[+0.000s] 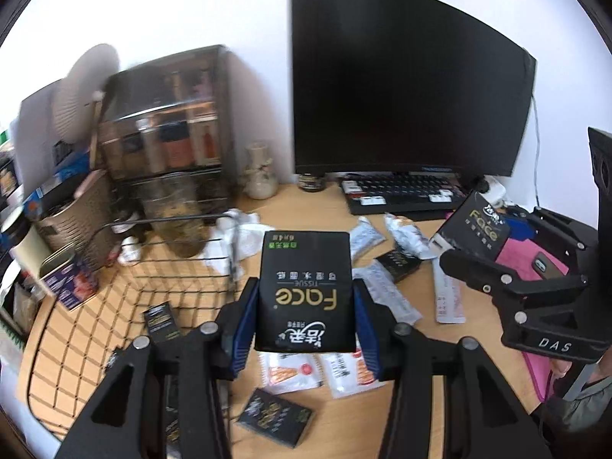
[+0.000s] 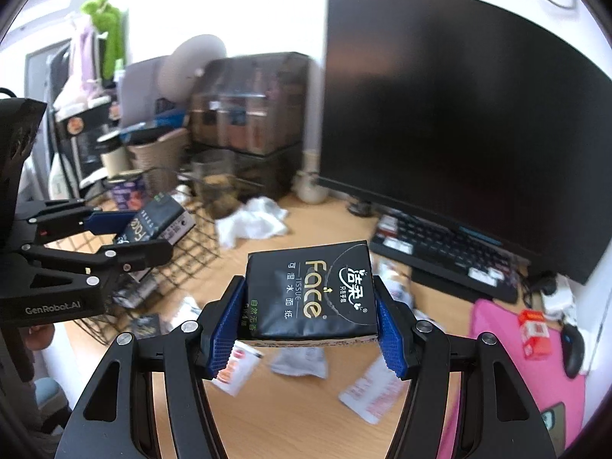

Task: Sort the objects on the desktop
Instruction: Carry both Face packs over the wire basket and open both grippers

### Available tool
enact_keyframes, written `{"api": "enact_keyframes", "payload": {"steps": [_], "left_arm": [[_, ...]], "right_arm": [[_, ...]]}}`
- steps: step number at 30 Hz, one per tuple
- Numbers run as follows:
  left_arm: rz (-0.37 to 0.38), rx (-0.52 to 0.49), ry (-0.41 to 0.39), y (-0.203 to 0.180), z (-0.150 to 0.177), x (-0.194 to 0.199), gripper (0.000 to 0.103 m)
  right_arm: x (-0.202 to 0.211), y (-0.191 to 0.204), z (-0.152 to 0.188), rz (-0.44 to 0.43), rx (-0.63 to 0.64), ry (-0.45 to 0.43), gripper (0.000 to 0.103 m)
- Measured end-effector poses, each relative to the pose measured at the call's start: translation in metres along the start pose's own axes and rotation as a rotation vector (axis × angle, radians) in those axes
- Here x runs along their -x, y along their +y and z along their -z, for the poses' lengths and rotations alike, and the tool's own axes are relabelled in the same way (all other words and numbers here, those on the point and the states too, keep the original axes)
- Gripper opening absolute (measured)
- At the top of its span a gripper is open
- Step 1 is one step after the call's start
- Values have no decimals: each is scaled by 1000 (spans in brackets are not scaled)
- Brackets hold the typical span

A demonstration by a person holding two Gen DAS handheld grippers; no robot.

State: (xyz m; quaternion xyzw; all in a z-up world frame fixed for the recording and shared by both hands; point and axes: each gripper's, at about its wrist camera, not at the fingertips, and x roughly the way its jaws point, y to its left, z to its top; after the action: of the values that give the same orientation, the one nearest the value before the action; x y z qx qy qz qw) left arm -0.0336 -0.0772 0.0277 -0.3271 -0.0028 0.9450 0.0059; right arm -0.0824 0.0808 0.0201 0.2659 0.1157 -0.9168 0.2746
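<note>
Left tongs (image 1: 306, 302) clamp tissue pack (image 1: 306, 290) beside wire basket (image 1: 114, 287) rim; right tongs (image 2: 310, 319) clamp second pack (image 2: 310, 294), seemingly above desk.

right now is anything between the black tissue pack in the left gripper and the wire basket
Nothing visible does. The left gripper holds the black Face tissue pack just beside the black wire basket, whose near rim is open.

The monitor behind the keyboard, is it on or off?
Apparently off: the monitor shows a uniformly black screen in both wrist views, though standby cannot be ruled out.
</note>
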Motion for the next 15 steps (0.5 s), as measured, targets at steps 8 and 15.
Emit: {"api": "enact_keyframes", "payload": {"steps": [8,15], "left_arm": [[-121,108,-16,66,18,29,52],[-242,215,-6,130,38,45,52]], "right_arm": [[-26,75,-33,-163,82,-23,62],[-54,148,-53,-291,156,-17,62]]}}
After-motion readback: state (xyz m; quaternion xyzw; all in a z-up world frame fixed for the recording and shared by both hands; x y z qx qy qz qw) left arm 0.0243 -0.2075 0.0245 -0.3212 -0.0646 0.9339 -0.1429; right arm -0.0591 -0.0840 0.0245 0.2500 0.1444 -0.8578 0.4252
